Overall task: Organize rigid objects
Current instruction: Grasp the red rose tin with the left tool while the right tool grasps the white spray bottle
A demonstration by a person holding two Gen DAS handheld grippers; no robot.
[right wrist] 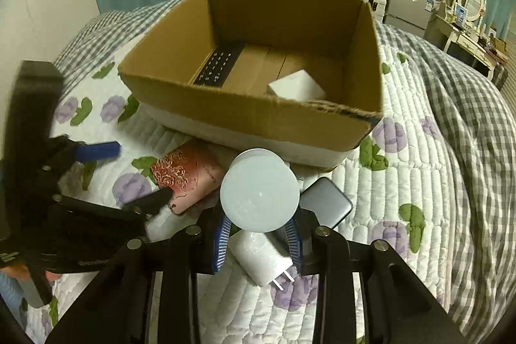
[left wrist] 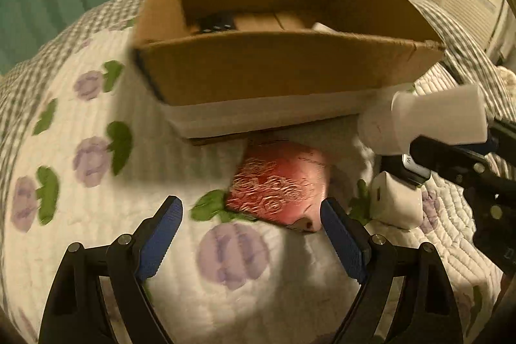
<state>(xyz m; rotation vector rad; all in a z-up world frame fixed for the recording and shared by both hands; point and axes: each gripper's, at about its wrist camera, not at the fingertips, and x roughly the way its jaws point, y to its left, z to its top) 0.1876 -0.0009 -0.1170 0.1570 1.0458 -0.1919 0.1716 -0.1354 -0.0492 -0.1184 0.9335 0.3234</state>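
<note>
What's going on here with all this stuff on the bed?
Someone is tidying small items into a cardboard box on the bed. The right gripper is shut on a white bottle, lifted just in front of the box. The left gripper is open, reaching toward a pink case lying on the quilt. A remote already sits in the box.

Cardboard, quilted cloth, plastic and a little metal.
The box (right wrist: 258, 124) is brown matt cardboard with a torn, rough top edge and a smooth white band along its base. The bedspread (left wrist: 96, 215) is stitched, ribbed cloth printed with flowers. The red case (left wrist: 277, 186) looks glossy with raised patterning. The white bottle (right wrist: 259, 194) is smooth matt plastic; the charger (right wrist: 261, 257) is glossy white plastic with metal prongs. The grey slab (right wrist: 327, 202) has a satin sheen. The blue pads (left wrist: 161, 244) are ribbed.
</note>
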